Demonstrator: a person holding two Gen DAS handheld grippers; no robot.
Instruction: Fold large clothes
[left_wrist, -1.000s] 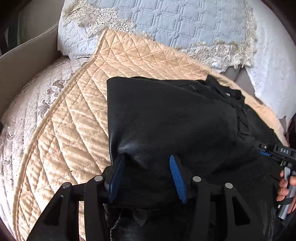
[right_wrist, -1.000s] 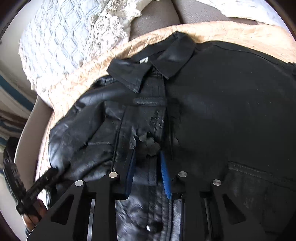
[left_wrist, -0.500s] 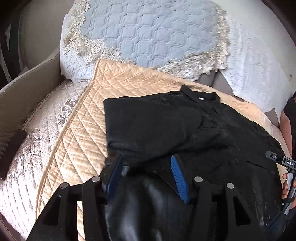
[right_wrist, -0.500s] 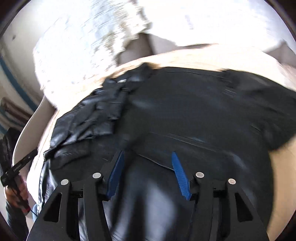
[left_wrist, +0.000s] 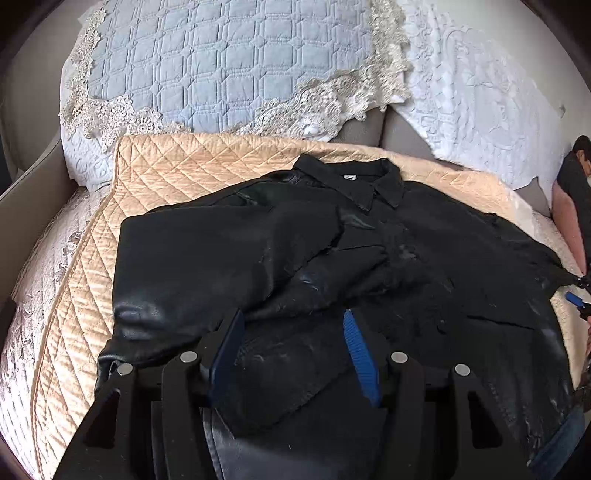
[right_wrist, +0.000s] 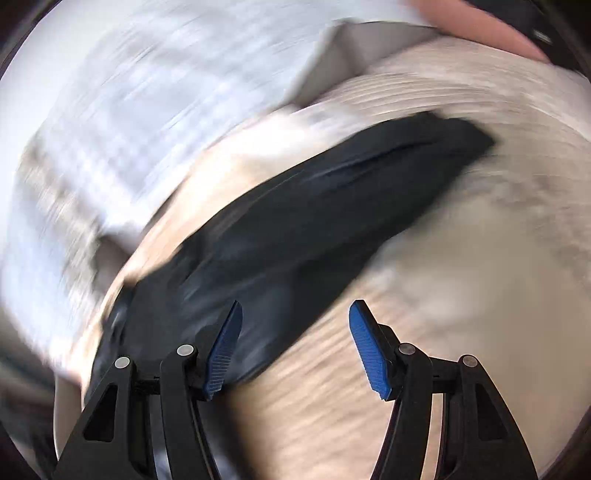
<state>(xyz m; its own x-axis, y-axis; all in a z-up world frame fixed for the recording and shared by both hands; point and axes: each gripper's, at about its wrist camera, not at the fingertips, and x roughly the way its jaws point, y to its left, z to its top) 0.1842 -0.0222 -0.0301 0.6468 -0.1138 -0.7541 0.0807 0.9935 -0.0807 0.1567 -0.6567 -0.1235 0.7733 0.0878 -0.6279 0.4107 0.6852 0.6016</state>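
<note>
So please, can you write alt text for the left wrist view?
A black leather jacket lies collar-up on a peach quilted cover, one sleeve folded across its front. The left tongs stand open just above its lower part, holding nothing. A blue lace-trimmed pillow is behind.

We carry two matching tools. Our left gripper (left_wrist: 291, 347) has black plastic arms shaped like open triangles, each pierced by a cut-out window, joined by four round silver screws set in a row behind the fingers. The fingers (left_wrist: 360, 354) wear ribbed blue pads on their inner faces. Our right gripper (right_wrist: 295, 347) is built the same: black frame, four silver screws, blue pads with fine ridges. Off the left tool's right side, a dark sleeve (left_wrist: 576, 184) shows at the edge.
</note>
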